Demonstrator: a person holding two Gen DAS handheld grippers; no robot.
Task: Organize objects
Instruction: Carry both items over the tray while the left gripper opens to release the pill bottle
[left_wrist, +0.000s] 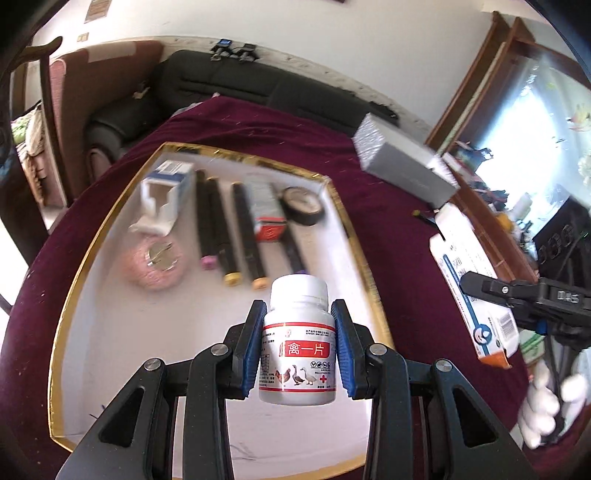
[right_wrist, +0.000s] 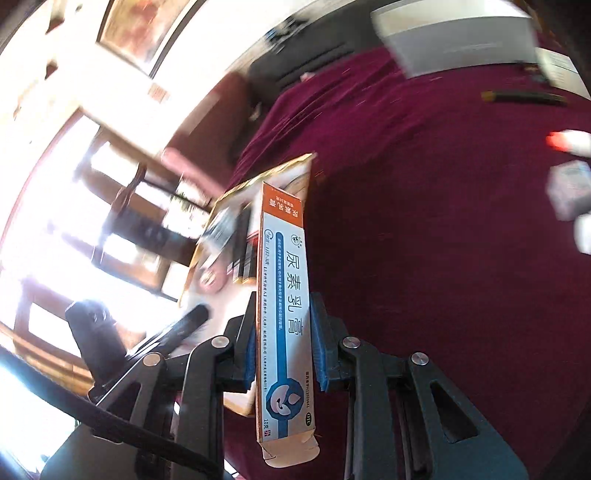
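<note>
Stock at this moment, by place.

In the tray (left_wrist: 207, 149) (white floor, gold rim, set on the maroon tabletop (left_wrist: 258, 122)):
- open white-and-blue carton (left_wrist: 168, 192), far left corner
- pink twine ball (left_wrist: 155, 262), near the carton
- markers (left_wrist: 229, 225), dark-barrelled, laid side by side; the count is blurred
- small box with a red end (left_wrist: 266, 210), across the markers
- black tape roll (left_wrist: 303, 205), far right corner

In hand:
- left claw (left_wrist: 299, 350), blue pads clamped on the sides of a white pill bottle (left_wrist: 298, 343), held upright above the near part of the tray, not yet set down
- right claw (right_wrist: 282, 347), pads clamped on a long ointment box (right_wrist: 282, 295), held edge-up over the tabletop just right of the tray; the left view shows the same box (left_wrist: 476, 295) with a white-gloved hand (left_wrist: 546, 410) below it

Loose on the tabletop:
- grey box (left_wrist: 402, 162), far side, well apart from the tray
- marker (right_wrist: 524, 96), beyond the right claw
- white tube with a red tip (right_wrist: 569, 142) and a pale small box (right_wrist: 569, 192), at the right edge, both blurred

Progress, as judged: well under way. Several items are already in the tray and two more are on their way in. Left to do: place the bottle and the ointment box in the free near part, then collect the loose marker, tube and small box. Whether the grey box belongs in the tray cannot be told.
</note>
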